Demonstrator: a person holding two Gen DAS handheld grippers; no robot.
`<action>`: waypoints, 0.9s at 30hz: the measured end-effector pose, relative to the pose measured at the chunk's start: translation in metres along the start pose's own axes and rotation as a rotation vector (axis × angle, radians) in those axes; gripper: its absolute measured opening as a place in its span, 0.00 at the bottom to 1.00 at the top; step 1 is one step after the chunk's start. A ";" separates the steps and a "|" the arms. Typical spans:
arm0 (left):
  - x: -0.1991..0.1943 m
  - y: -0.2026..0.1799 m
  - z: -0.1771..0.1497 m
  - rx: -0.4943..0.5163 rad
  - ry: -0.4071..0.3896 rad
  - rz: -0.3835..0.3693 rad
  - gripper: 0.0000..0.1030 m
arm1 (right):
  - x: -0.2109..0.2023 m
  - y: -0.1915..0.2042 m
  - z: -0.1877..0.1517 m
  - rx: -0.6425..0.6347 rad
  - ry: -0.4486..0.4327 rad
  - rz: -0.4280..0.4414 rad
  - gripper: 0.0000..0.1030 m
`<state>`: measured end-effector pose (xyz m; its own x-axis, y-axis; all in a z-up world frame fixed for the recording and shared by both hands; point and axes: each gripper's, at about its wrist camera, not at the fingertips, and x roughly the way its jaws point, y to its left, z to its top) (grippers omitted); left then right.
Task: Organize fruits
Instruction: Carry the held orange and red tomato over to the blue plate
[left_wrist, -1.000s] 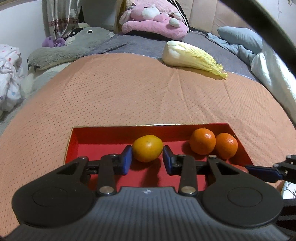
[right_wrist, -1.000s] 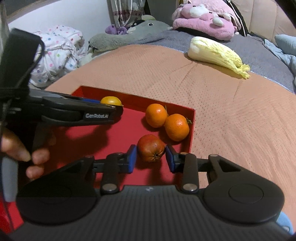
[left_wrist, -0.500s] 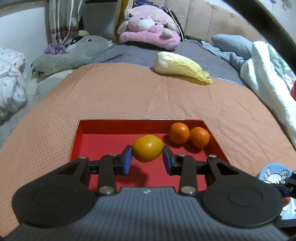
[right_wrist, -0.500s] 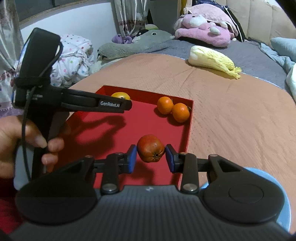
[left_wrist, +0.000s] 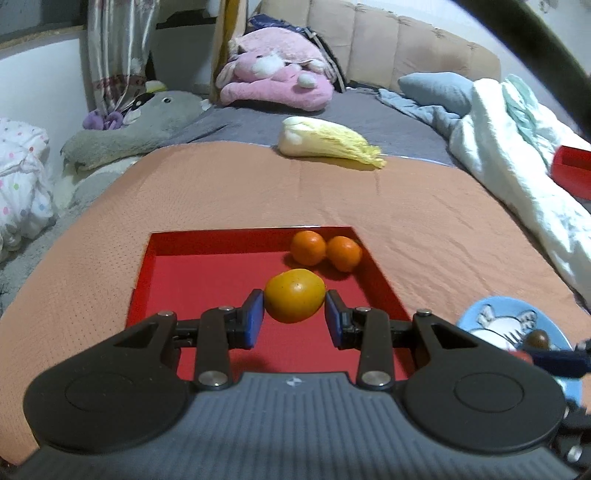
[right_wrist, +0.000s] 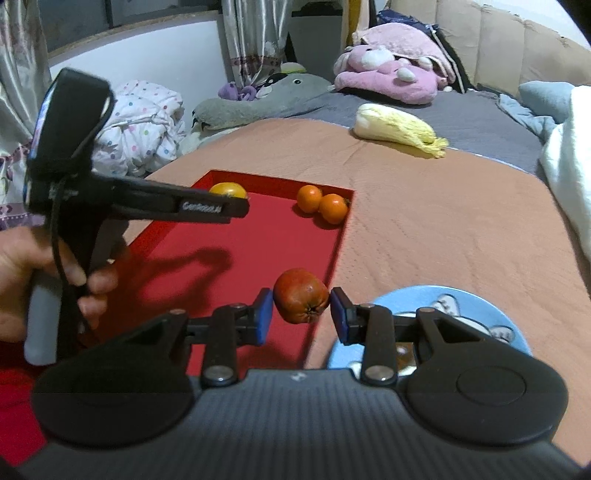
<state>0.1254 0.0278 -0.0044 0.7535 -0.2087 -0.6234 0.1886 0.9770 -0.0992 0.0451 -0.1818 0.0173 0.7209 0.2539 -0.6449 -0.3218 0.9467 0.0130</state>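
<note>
Both grippers have risen and drawn back from the tray since a second ago, each carrying its fruit, and the plate has come into view at the right. On your left, your left gripper (left_wrist: 294, 316) is clamped on the yellow fruit (left_wrist: 295, 295), pads pressed to its two sides across the widest part, held above the red tray (left_wrist: 173, 269). That fruit looks smooth and firm, probably light, and its waxy skin could slip, so keep the pads on the middle of its belly and do not squeeze harder than you need. Further along the tray, two oranges (left_wrist: 325, 249) sit touching each other in the far right corner; they are round and would roll if nudged. Moving right, your right gripper (right_wrist: 301, 315) is closed on the red fruit (right_wrist: 301, 295), which hangs over the tray's right edge, stem end towards the camera. Its skin looks a little wrinkled and dull, so judge it softer and easier to bruise; a light grip across the sides, as you have now, seems right. Just beside it on the right lies the blue plate (right_wrist: 476, 306) on the orange blanket (right_wrist: 443, 221), a likely place to set the fruit down gently. A cabbage (right_wrist: 399, 129) lies well apart at the far end.
</note>
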 end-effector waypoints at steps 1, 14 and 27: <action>-0.003 -0.006 -0.003 0.010 -0.002 -0.004 0.40 | -0.004 -0.003 -0.002 0.004 -0.004 -0.006 0.36; -0.016 -0.056 -0.028 0.103 0.011 -0.058 0.40 | -0.048 -0.062 -0.041 0.097 -0.021 -0.101 0.36; -0.013 -0.114 -0.051 0.163 0.046 -0.194 0.40 | -0.054 -0.084 -0.077 0.131 0.017 -0.130 0.36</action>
<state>0.0618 -0.0782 -0.0244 0.6644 -0.3857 -0.6401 0.4284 0.8984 -0.0966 -0.0139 -0.2906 -0.0084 0.7401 0.1251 -0.6607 -0.1431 0.9893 0.0270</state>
